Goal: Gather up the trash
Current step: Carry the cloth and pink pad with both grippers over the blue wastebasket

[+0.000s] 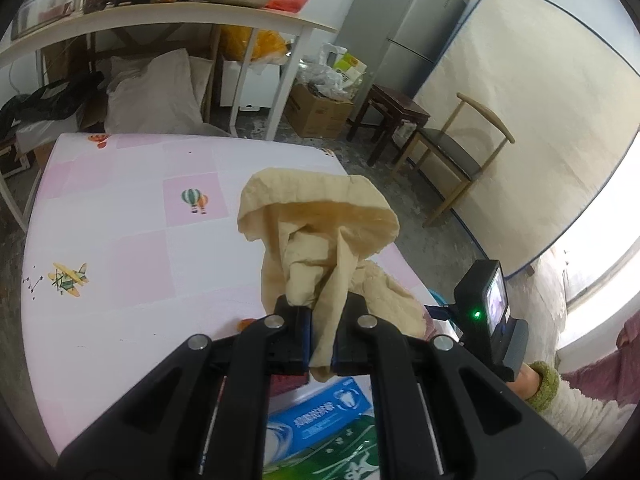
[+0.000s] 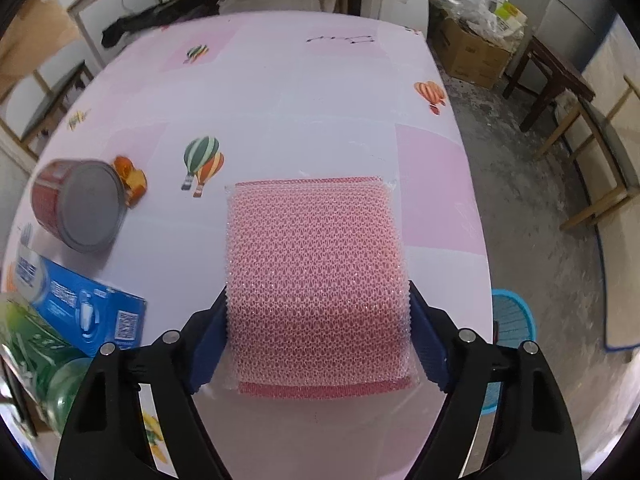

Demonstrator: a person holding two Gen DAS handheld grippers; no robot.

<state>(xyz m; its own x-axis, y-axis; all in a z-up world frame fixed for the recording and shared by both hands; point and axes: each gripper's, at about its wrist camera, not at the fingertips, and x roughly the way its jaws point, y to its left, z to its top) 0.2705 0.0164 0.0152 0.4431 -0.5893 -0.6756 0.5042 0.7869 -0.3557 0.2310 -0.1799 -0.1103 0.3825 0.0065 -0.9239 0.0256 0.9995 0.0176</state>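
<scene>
left gripper [image 1: 322, 332] tilted downward, jaws clenched on beige tissue [image 1: 320, 232], right gripper [image 2: 318, 332] pointing steeply down, jaws grasping pink sponge [image 2: 316, 280]

We see white Chinese print on the blue toothpaste box [image 1: 316, 416], too blurred to read. The green packet [image 1: 340, 460] carries large white characters, cut off. A barcode marks the box end [image 2: 124, 326].

Grey concrete floor [image 1: 436, 236], rough and speckled. A silver fridge [image 1: 412, 28] stands against the far wall, a bare mattress [image 1: 532, 112] propped upright beside it. In front sit a wooden chair [image 1: 460, 148] and a dark wooden stool [image 1: 396, 108]. A white shelf table [image 1: 168, 16], loaded on top, spans the back wall. Bright daylight pours from a window [image 1: 608, 264] at right.
</scene>
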